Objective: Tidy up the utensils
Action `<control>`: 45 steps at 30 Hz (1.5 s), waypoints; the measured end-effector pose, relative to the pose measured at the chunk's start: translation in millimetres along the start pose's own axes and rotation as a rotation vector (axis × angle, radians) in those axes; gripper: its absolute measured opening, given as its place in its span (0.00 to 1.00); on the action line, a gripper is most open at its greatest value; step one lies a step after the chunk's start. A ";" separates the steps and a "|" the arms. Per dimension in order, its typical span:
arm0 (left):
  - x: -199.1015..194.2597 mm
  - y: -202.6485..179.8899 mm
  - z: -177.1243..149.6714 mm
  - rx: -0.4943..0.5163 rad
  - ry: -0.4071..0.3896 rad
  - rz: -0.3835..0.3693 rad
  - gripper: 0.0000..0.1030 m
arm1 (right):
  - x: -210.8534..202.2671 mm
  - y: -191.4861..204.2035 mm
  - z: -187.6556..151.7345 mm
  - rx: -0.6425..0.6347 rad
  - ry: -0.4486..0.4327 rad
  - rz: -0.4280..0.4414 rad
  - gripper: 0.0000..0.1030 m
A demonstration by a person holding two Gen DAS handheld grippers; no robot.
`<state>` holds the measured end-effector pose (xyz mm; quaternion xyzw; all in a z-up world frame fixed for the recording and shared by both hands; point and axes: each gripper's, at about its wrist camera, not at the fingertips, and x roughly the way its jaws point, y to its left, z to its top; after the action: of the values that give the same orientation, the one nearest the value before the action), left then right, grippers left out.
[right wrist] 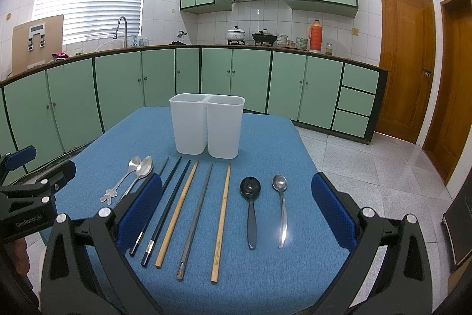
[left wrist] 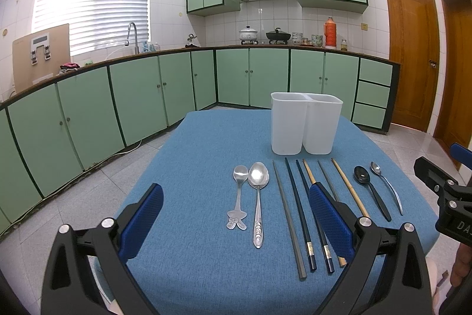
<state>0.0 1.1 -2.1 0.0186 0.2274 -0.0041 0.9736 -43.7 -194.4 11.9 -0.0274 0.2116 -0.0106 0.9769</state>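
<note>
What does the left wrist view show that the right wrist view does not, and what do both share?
Only the left wrist view shows the left gripper from behind, open, and the cartoon spoon in full. Only the right wrist view shows the right gripper from behind, open, and the black spoon up close. Both share the white holder, the chopsticks and the blue tablecloth.

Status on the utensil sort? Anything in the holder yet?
Nothing looks done: the white holder shows no utensils sticking out. Nothing in hand: left gripper and right gripper are open. Left: four spoons, including the black spoon, and six chopsticks on the blue cloth.
</note>
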 end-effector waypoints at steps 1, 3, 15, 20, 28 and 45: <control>-0.3 0.2 0.1 0.000 0.000 0.000 0.94 | -0.1 -0.1 0.0 0.000 0.000 0.000 0.95; -0.3 0.1 0.1 -0.001 -0.001 0.000 0.94 | 0.1 0.0 0.1 0.000 0.000 0.000 0.95; -0.3 0.2 0.3 0.000 0.000 0.000 0.94 | 0.5 0.0 -0.3 0.000 0.001 -0.001 0.95; 0.2 0.5 -0.4 0.000 0.002 -0.001 0.94 | 0.0 -0.2 -0.4 -0.001 0.000 -0.002 0.95; 18.2 11.5 -1.6 -0.007 0.061 0.019 0.94 | 17.1 -17.1 -1.9 0.001 0.030 -0.038 0.95; 137.8 23.7 17.5 -0.014 0.303 0.053 0.94 | 105.7 -63.3 0.8 0.047 0.174 -0.106 0.95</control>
<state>131.7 24.2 -46.7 0.0183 0.3712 0.0261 0.9280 52.3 -260.9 -27.4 -0.0149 0.2934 -0.0697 0.9533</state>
